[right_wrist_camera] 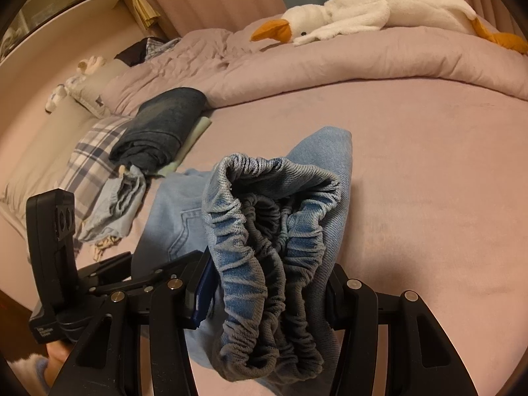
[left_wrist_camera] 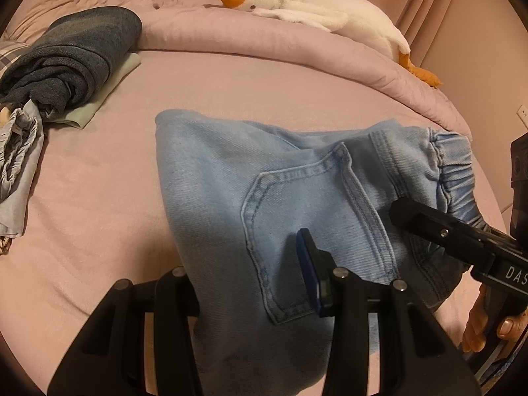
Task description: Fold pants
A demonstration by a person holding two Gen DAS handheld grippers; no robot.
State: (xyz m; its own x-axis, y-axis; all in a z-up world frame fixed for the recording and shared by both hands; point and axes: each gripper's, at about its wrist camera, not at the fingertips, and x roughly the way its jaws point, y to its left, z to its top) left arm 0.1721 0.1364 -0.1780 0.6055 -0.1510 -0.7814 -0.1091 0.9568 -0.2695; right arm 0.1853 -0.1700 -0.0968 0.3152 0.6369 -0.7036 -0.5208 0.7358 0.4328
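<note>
A pink bed (left_wrist_camera: pixel 99 181) carries the rolled duvet (left_wrist_camera: pixel 264 36) with a plush goose (left_wrist_camera: pixel 313 3) lying on it. The light blue jeans (left_wrist_camera: pixel 231 171) lie folded mid-bed. The left gripper (left_wrist_camera: pixel 254 283) is clamped on their near edge; the right gripper (right_wrist_camera: pixel 267 293) grips the bunched elastic waistband (right_wrist_camera: pixel 274 231).

pants (left_wrist_camera: pixel 231 178): I see light blue denim
sheet (left_wrist_camera: pixel 99 198) under pants: pink
goose (left_wrist_camera: pixel 313 3) beyond pants: white, orange beak
pillow (right_wrist_camera: pixel 89 158): I see blue-white plaid
</note>
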